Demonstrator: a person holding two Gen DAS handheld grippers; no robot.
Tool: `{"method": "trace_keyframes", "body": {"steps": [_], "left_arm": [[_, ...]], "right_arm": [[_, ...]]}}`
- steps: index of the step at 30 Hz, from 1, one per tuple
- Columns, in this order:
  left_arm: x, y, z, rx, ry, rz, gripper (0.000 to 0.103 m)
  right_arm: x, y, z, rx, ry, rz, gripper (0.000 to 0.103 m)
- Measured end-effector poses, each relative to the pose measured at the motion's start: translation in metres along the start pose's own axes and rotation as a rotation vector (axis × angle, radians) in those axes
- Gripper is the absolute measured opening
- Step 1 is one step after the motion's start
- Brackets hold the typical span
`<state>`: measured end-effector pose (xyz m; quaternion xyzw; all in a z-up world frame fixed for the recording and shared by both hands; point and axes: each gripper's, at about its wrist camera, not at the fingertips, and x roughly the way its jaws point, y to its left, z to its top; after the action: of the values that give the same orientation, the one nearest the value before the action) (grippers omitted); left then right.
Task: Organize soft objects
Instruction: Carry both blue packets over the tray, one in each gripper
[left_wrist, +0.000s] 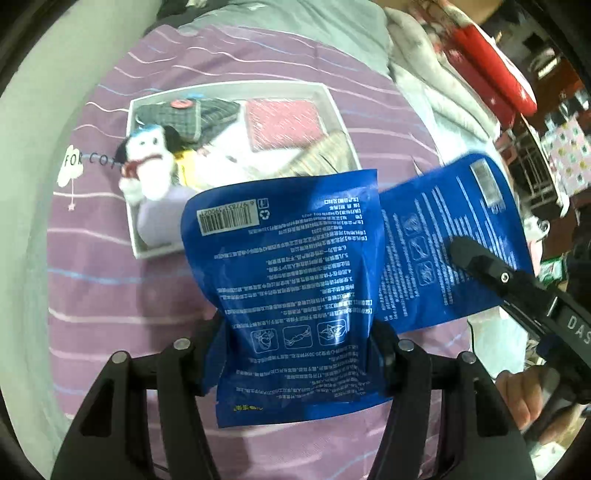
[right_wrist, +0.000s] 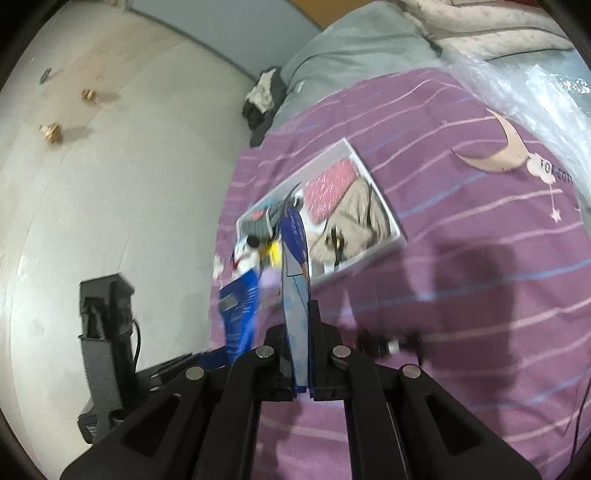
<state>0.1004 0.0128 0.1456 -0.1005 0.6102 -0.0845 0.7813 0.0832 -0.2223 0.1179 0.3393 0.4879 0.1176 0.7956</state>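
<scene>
Pouches fill both your grippers: the left gripper (left_wrist: 299, 354) squeezes one blue pouch (left_wrist: 291, 280), jaws part-open around it. Your right gripper (right_wrist: 303, 376) pinches a second pouch (right_wrist: 295, 295) fully closed, the white tray (left_wrist: 340, 118) beyond in the upper middle.

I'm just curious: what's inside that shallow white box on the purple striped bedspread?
The shallow white box holds a white plush dog, a grey plaid pouch, a red speckled cloth and a beige striped fabric. The blue packet hides its near corner.

White box (left_wrist: 334, 107) contents partly hidden behind blue packet (left_wrist: 291, 280).
</scene>
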Motion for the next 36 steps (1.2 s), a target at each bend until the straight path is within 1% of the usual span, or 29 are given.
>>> {"method": "trace_keyframes", "body": {"steps": [1, 2, 4, 6, 8, 11, 13, 14, 16, 17, 18, 19, 20, 22, 24, 25, 29, 31, 33, 36], "left_arm": [[0.004, 0.002, 0.007, -0.007, -0.011, 0.012, 0.063], [0.004, 0.010, 0.012, -0.014, -0.037, 0.046, 0.063], [0.009, 0.015, 0.022, -0.015, -0.065, 0.084, 0.063], [0.017, 0.017, 0.032, -0.026, -0.061, 0.089, 0.063], [0.020, 0.018, 0.043, -0.032, -0.056, 0.061, 0.063], [0.018, 0.016, 0.061, -0.043, -0.086, 0.065, 0.063], [0.013, 0.019, 0.074, -0.060, -0.128, 0.040, 0.063], [0.014, 0.020, 0.078, -0.070, -0.133, 0.025, 0.063], [0.013, 0.027, 0.083, -0.099, -0.150, -0.027, 0.063], [0.016, 0.033, 0.085, -0.132, -0.163, -0.059, 0.063], [0.018, 0.036, 0.085, -0.150, -0.167, -0.069, 0.063], [0.025, 0.042, 0.084, -0.180, -0.177, -0.088, 0.063], [0.031, 0.044, 0.083, -0.188, -0.182, -0.103, 0.063], [0.047, 0.043, 0.087, -0.178, -0.175, -0.126, 0.063], [0.061, 0.049, 0.081, -0.178, -0.169, -0.147, 0.063], [0.065, 0.053, 0.079, -0.187, -0.180, -0.140, 0.063], [0.070, 0.063, 0.069, -0.195, -0.220, -0.025, 0.063], [0.072, 0.061, 0.071, -0.172, -0.226, -0.016, 0.063], [0.075, 0.056, 0.072, -0.142, -0.233, -0.002, 0.063], [0.083, 0.049, 0.078, -0.109, -0.256, 0.024, 0.063]], "right_arm": [[0.006, -0.001, 0.004, 0.016, -0.003, 0.002, 0.002], [0.011, -0.001, 0.007, 0.029, -0.003, 0.005, 0.002], [0.019, -0.002, 0.011, 0.051, -0.001, 0.016, 0.002], [0.024, -0.002, 0.013, 0.059, -0.005, 0.008, 0.002], [0.030, -0.001, 0.018, 0.071, -0.021, -0.017, 0.002], [0.041, 0.004, 0.030, 0.094, -0.046, -0.028, 0.002], [0.046, 0.009, 0.039, 0.109, -0.077, -0.019, 0.002], [0.050, 0.011, 0.046, 0.125, -0.091, 0.003, 0.002], [0.056, 0.014, 0.056, 0.159, -0.106, 0.048, 0.002], [0.059, 0.013, 0.061, 0.183, -0.124, 0.078, 0.002], [0.062, 0.013, 0.064, 0.202, -0.138, 0.098, 0.002], [0.065, 0.012, 0.067, 0.221, -0.149, 0.113, 0.002], [0.069, 0.011, 0.067, 0.235, -0.160, 0.127, 0.002], [0.078, 0.011, 0.065, 0.248, -0.174, 0.143, 0.002], [0.085, 0.010, 0.059, 0.223, -0.172, 0.134, 0.002], [0.088, 0.009, 0.054, 0.201, -0.174, 0.120, 0.002], [0.091, 0.005, 0.041, 0.129, -0.186, 0.054, 0.002], [0.090, 0.002, 0.040, 0.118, -0.188, 0.045, 0.002], [0.088, -0.003, 0.041, 0.127, -0.208, 0.034, 0.002], [0.082, -0.008, 0.039, 0.125, -0.230, -0.005, 0.002]]}}
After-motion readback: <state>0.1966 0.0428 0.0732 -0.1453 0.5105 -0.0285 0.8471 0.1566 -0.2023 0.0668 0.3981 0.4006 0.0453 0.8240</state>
